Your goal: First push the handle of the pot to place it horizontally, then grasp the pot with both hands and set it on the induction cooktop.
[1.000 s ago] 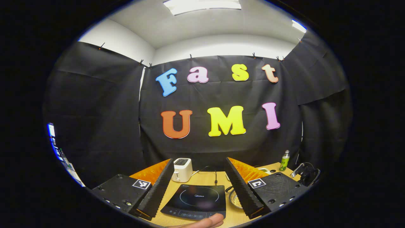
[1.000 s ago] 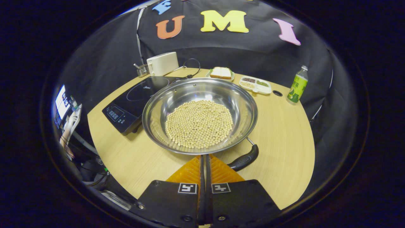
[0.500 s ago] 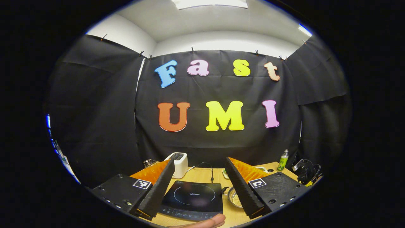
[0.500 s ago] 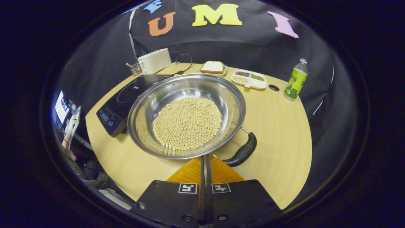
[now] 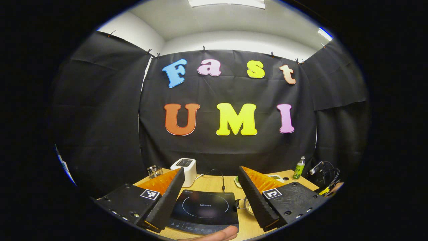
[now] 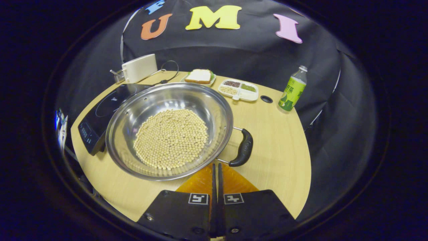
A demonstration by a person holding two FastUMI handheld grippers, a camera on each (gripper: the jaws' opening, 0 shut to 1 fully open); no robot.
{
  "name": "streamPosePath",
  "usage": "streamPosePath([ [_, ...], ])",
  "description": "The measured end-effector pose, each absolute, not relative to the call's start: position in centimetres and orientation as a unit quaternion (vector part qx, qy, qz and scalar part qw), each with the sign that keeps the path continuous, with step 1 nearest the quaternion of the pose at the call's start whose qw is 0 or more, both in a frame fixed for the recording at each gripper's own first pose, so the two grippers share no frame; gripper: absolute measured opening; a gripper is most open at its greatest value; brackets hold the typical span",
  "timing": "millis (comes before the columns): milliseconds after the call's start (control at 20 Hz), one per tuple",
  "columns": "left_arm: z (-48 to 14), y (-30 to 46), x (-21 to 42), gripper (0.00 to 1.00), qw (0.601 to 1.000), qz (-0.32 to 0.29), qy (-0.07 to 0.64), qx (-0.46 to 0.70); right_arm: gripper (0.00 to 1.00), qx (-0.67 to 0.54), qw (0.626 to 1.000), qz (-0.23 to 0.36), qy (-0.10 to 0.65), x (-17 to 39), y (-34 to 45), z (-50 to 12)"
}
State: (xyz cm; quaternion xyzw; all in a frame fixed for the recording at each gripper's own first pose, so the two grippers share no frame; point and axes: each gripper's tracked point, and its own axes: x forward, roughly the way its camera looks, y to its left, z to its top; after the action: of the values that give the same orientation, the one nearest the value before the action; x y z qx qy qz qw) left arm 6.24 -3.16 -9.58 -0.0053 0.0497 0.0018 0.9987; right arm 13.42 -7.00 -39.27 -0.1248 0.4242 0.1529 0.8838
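Pot (image 6: 169, 129): a wide steel pan sits on my counter (image 6: 277, 144), just ahead of my right tool, its far left rim beside the cooktop.
Pot contents: a round heap of pale beans (image 6: 171, 138) covers the bottom.
Pot handle (image 6: 243, 148): a dark grip on two wire arms, sticking out on the right side of the pan in the right gripper view, its near end just beyond my right tool's tip.
Right tool (image 6: 215, 169): my two fingers are pressed together with nothing between them, the tips low over the counter just short of the pan's near rim; whether they touch the rim I cannot tell.
Left tool (image 5: 211, 182): my fingers are spread wide and hold nothing, raised above the counter and aimed at the booth wall.
Cooktop (image 5: 205, 209): a flat black slab lying between my left fingers in the left gripper view, its control strip toward me.
My hand (image 5: 219, 234): a fingertip shows at the bottom edge, below the cooktop.
Toaster (image 6: 139, 68): white, at the back of the counter behind the cooktop.
Sandwich plate (image 6: 199, 76): behind the pan.
Divided tray (image 6: 238, 90): just right of the sandwich plate.
Green bottle (image 6: 293, 89): upright near the counter's far right edge.
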Motion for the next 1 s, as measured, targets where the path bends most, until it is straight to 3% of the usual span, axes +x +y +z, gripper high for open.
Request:
streamPosePath([
  [50,-10.0,-3.1,6.5,0.96,0.999,0.0,0.053,-0.009,0.04,-0.122,0.892,0.14,0.411,14.0,-7.2,-39.0],
  [350,-12.2,-3.7,7.6,0.96,0.997,-0.014,0.072,-0.02,0.04,-0.07,0.926,0.115,0.353,14.4,-7.0,-36.0],
  [400,-12.7,-4.1,7.8,0.96,0.997,-0.019,0.078,-0.02,0.1,-0.062,0.931,0.106,0.344,14.2,-7.2,-35.0],
  [450,-13.0,-4.4,8.0,0.96,0.996,-0.024,0.082,-0.022,0.23,-0.056,0.934,0.1,0.338,14.1,-7.1,-34.6],
  [500,-13.5,-4.8,8.1,0.96,0.995,-0.028,0.087,-0.024,0.18,-0.052,0.938,0.093,0.329,14.0,-7.3,-33.8],
  [550,-14.2,-5.2,8.4,0.96,0.995,-0.033,0.096,-0.025,0.24,-0.052,0.943,0.092,0.317,14.1,-7.2,-33.2],
  [700,-16.0,-6.2,9.1,0.97,0.992,-0.043,0.121,-0.023,0.87,-0.052,0.953,0.085,0.288,14.3,-7.1,-31.5],
  [800,-16.9,-6.8,10.0,0.96,0.99,-0.046,0.133,-0.023,0.98,-0.034,0.958,0.07,0.275,14.6,-7.5,-30.4],
  [1000,-19.5,-9.0,12.0,0.97,0.983,-0.061,0.169,-0.032,1.0,-0.006,0.955,0.071,0.288,14.3,-7.3,-30.2],
])
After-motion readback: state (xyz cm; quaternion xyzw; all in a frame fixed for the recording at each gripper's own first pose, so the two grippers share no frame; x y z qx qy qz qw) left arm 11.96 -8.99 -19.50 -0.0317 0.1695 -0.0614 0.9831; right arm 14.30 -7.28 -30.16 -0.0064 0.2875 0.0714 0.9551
